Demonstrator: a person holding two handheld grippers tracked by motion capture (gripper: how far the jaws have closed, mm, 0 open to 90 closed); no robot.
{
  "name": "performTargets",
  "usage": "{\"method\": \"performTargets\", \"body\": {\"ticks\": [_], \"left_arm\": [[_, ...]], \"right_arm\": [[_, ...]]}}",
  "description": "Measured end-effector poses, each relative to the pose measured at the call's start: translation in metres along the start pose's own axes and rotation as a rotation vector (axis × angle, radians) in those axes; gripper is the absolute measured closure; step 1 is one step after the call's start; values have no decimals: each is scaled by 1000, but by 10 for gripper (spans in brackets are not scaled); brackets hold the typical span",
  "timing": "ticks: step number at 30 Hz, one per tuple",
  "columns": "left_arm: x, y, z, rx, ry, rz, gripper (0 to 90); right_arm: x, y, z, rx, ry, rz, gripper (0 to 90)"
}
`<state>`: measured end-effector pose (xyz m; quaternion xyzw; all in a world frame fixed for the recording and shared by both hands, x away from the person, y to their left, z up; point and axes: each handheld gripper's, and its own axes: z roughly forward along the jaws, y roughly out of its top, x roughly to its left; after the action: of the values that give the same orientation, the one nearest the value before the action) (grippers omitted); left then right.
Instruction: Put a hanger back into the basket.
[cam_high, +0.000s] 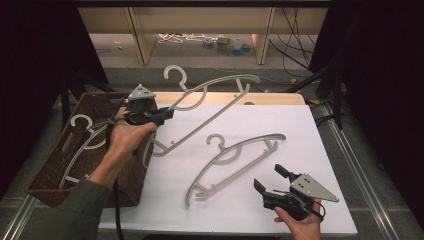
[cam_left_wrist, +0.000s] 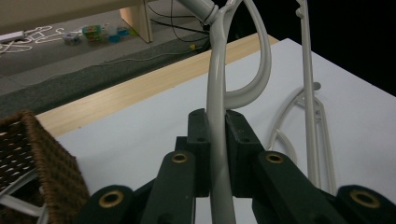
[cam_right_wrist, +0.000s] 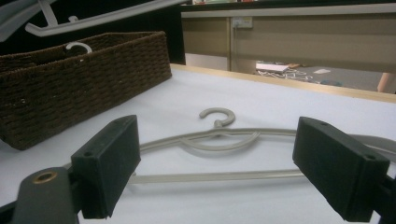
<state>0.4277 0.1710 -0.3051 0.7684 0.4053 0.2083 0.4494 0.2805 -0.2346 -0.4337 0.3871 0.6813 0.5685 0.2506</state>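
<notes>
While one hanger (cam_high: 220, 107) hangs gripped, another (cam_high: 235, 160) lies flat — two claws.

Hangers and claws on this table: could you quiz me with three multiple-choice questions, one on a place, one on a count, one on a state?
1. Where does the free hanger lie?
A. in the basket
B. on the white table top
C. on the floor

2. How many hangers in the high view?
A. three
B. one
C. five

3. How is the left claw?
A. wide open
B. shut on nothing
C. shut on a hanger

Answers:
1 B, it lies flat on the white table top in front of the right claw.
2 A, one lifted hanger, one on the table, one in the basket.
3 C, its pads clamp the lifted hanger's arm.
</notes>
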Motion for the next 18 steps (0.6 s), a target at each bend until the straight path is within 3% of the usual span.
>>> {"method": "performTargets", "body": {"ticks": [9,18], "left_arm": [[35,-8,-33,-6,85,-8,816],[65,-24,-54,-23,133,-56,816]], "right_arm": [[0,0,0,-1,3,2,158],[1,-1,1,6,9,9,159]]}}
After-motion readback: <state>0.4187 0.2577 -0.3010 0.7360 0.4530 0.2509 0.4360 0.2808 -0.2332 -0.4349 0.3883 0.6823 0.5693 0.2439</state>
